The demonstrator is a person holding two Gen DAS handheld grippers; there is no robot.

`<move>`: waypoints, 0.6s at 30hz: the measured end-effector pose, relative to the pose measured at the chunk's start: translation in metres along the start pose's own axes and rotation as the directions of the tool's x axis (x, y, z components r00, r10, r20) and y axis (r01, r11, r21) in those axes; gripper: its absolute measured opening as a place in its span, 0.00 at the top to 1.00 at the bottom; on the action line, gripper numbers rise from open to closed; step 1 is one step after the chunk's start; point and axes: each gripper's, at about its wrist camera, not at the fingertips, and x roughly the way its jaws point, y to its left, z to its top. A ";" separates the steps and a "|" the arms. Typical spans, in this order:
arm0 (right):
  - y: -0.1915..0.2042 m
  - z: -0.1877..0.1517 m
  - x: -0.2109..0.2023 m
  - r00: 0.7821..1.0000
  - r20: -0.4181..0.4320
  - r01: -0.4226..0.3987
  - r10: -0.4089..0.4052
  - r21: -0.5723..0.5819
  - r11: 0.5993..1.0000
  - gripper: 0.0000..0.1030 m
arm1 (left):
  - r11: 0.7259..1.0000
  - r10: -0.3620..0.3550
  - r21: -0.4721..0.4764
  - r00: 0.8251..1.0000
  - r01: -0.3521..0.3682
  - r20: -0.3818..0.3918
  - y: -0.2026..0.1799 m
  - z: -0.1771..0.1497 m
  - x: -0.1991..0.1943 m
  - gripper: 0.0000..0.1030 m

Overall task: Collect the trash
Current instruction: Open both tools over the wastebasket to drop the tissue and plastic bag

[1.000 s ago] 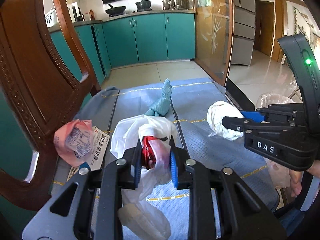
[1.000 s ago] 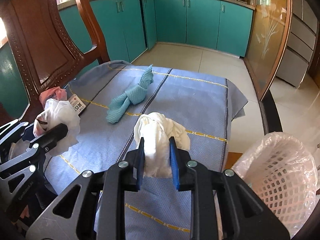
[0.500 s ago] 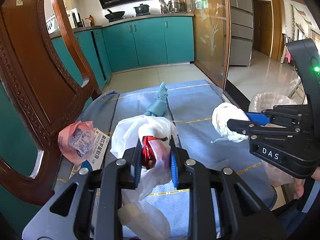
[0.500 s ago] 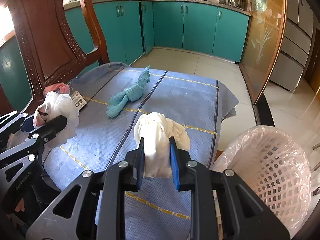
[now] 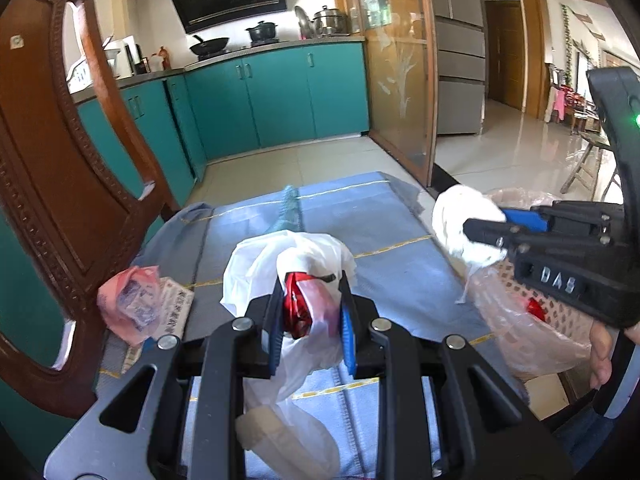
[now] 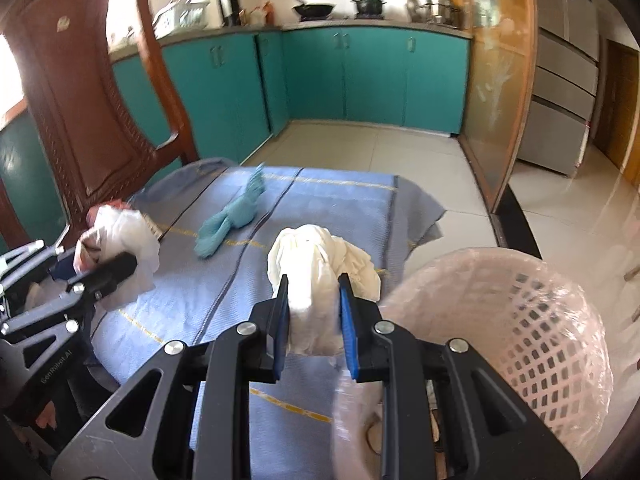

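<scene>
While both grippers hang above the blue tablecloth (image 6: 328,200), each has trash pinched between its blue pads. Left gripper (image 5: 311,326): jaws pressed onto a white plastic bag (image 5: 292,258) with a red wrapper (image 5: 295,312) bunched inside; the bag's tail droops toward the cloth below the fingers. Right gripper (image 6: 314,330): jaws clamped on a crumpled white wad (image 6: 320,260), paper or thin plastic, cannot tell which; the wad is clear of the cloth. Laundry-style basket (image 6: 532,320), pale pink with a clear liner, stands off the right edge of the tablecloth, just beside the right gripper and lower than it. In the left wrist view the wad (image 5: 464,228) sits over the liner's near rim (image 5: 516,196), and something red (image 5: 536,308) shows through the liner. On the tablecloth itself: a twisted teal rag (image 6: 232,216) near the middle, toward the far end. At the cloth's left edge, a crumpled pink wrapper (image 5: 128,304) lies touching a printed paper slip (image 5: 176,308). Carved wooden chair back (image 5: 52,184) stands against that left edge. A person's fingers (image 5: 600,352) show under the right gripper's body.
</scene>
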 end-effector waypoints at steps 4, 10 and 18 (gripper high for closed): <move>-0.028 -0.002 -0.016 0.999 0.036 0.022 -0.024 0.071 0.997 0.77 | 0.996 -0.083 0.011 0.997 0.083 -0.004 -0.023 0.006 0.006 0.77; -0.074 -0.017 -0.036 0.991 0.046 0.121 -0.129 0.149 0.981 0.77 | 0.969 -0.234 0.069 0.971 0.236 -0.040 -0.078 0.011 0.024 0.77; -0.130 -0.043 -0.056 0.972 0.020 0.219 -0.236 0.302 0.928 0.77 | 0.905 -0.411 0.091 0.909 0.416 -0.066 -0.139 0.026 0.035 0.77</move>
